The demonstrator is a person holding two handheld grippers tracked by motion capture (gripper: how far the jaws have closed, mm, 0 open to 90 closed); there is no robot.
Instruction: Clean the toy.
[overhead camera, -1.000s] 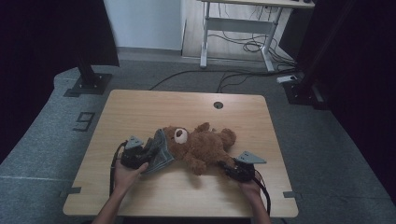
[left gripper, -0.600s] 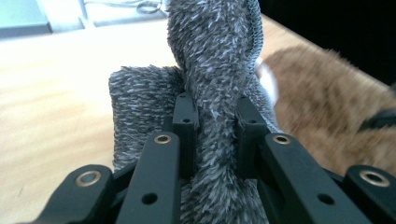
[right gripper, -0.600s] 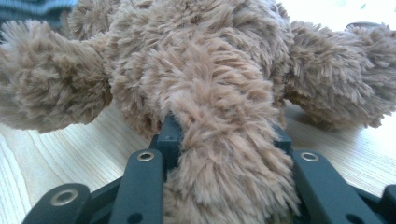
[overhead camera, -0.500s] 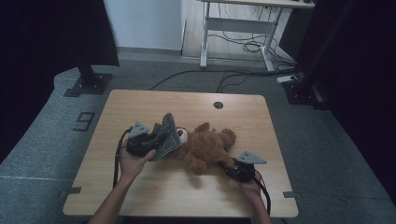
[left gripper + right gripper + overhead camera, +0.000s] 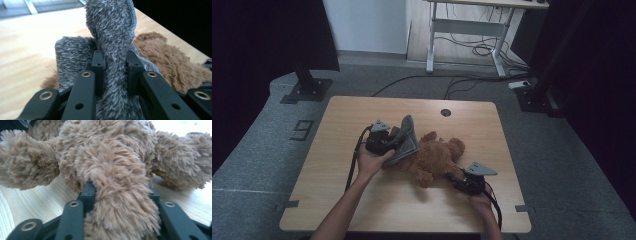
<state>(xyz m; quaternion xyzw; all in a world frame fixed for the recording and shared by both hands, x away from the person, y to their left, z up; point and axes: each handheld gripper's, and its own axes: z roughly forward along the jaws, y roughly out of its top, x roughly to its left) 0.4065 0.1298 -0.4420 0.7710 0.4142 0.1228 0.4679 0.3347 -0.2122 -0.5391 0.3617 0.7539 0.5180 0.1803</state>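
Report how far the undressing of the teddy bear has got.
Done: the grey fleece garment is bunched up off the teddy bear's body. In hand: the left hand-held gripper pinches the garment; the right hand-held gripper holds a limb. Left: pulling it fully clear.

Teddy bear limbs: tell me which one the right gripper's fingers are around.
The limb that runs straight down between the right gripper's fingers, at the teddy bear's near end; the others splay out free on the table.

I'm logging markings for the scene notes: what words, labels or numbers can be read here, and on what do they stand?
"9": dark figure on the grey floor left of the table; seen from here it could equally be a 6.
No readable text on the teddy bear, the grey garment or either gripper.
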